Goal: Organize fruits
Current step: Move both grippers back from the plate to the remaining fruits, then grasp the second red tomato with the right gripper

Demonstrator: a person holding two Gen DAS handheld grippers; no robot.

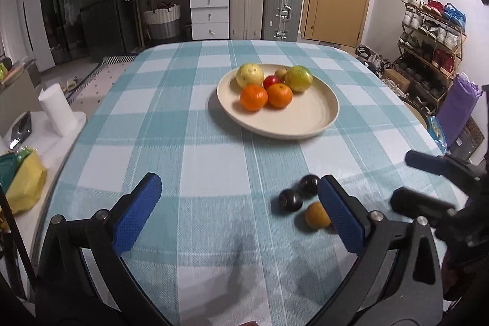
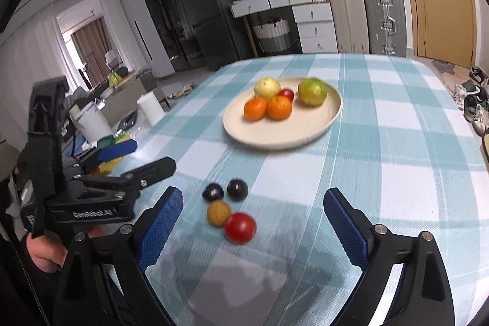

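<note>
Meanwhile, both the left gripper and the right gripper are held spread wide with nothing grasped. Four small fruits are clustered near the table's near edge, while five are gathered on the plate toward its far edge.

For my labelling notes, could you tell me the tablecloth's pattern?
Teal-and-white checks on the tablecloth, clearest in the right wrist view.
</note>
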